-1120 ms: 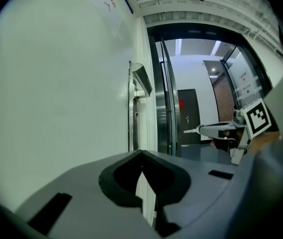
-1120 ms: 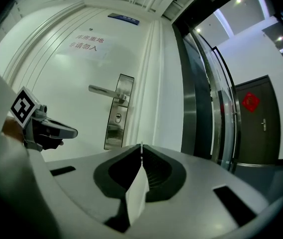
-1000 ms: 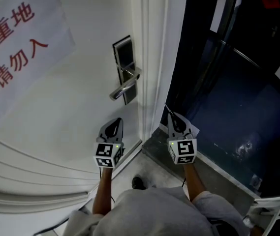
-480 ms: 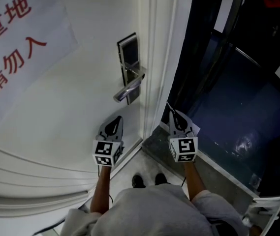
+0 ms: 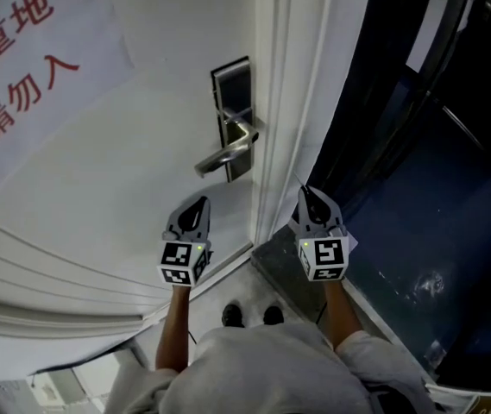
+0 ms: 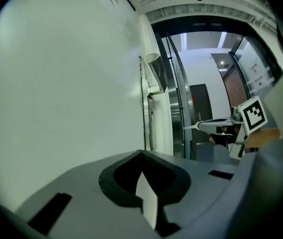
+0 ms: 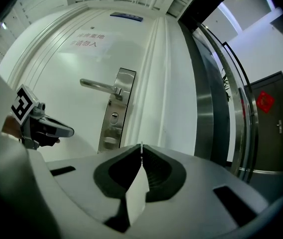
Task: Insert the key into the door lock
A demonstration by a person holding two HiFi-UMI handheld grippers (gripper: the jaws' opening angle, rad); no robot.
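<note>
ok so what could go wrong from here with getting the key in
1. A thin key sticks out past the tips of the shut right tongs. If it meets the keyhole at an angle, it may twist or slip in the grip.
2. The keyhole sits just below the lever handle, so the tongs could knock the handle on the way in.

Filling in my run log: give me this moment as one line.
left gripper: jaws shut, empty | right gripper: jaws shut on thin silver key | steel door lock plate: key not inserted
</note>
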